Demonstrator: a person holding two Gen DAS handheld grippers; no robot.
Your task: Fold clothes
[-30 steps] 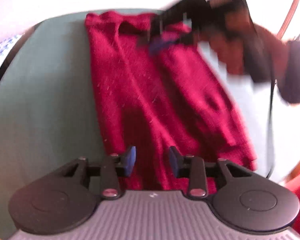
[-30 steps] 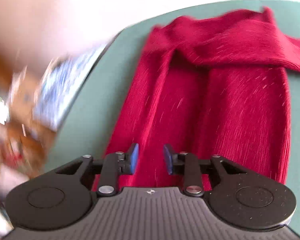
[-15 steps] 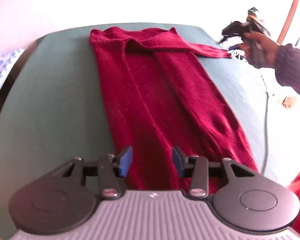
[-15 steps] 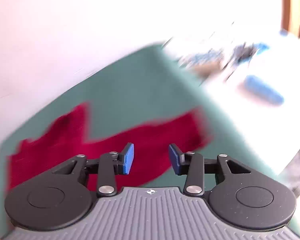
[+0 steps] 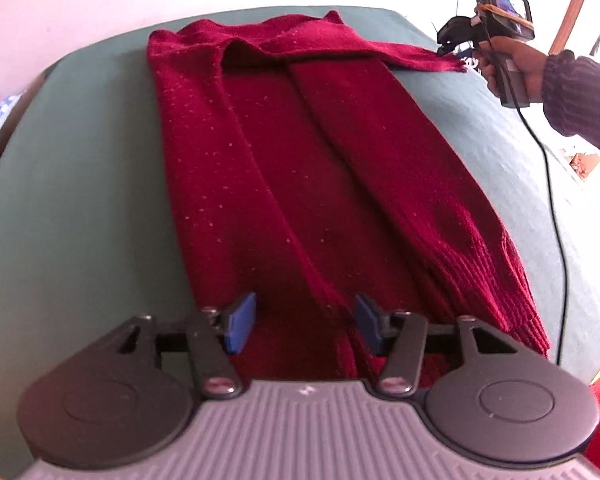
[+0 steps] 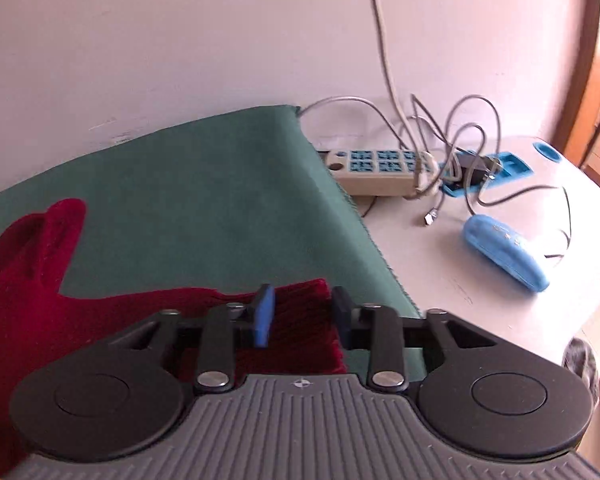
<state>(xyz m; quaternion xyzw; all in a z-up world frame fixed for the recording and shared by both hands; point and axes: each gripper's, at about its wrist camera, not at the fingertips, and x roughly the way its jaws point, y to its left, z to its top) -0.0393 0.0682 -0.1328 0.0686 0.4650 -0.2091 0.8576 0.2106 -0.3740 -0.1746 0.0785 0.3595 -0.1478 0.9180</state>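
A dark red knit sweater [image 5: 300, 160] lies lengthwise on a green cloth [image 5: 80, 160], its sides folded inward. One sleeve [image 5: 412, 56] stretches across the top toward the right. My left gripper [image 5: 300, 326] hovers over the near hem; its jaws are opening, with cloth below them but not pinched. In the right wrist view the sleeve's cuff [image 6: 300, 332] lies between the jaws of my right gripper [image 6: 302, 316], which are closing while the pads still stand apart from it. A hand [image 5: 508, 60] holds the right gripper [image 5: 456, 44] at that cuff.
The green cloth [image 6: 200, 184] ends just right of the cuff. Beyond its edge, on a white table [image 6: 440, 280], lie a power strip [image 6: 376, 168], tangled cables [image 6: 460, 140] and a blue oblong object [image 6: 504, 252]. A black cable [image 5: 556, 220] hangs from the right gripper. A wall stands behind.
The right gripper swung away from over the sweater's body to the sleeve's end at the cloth's right edge. The left jaws spread wider. The sleeve now lies stretched out to the right.
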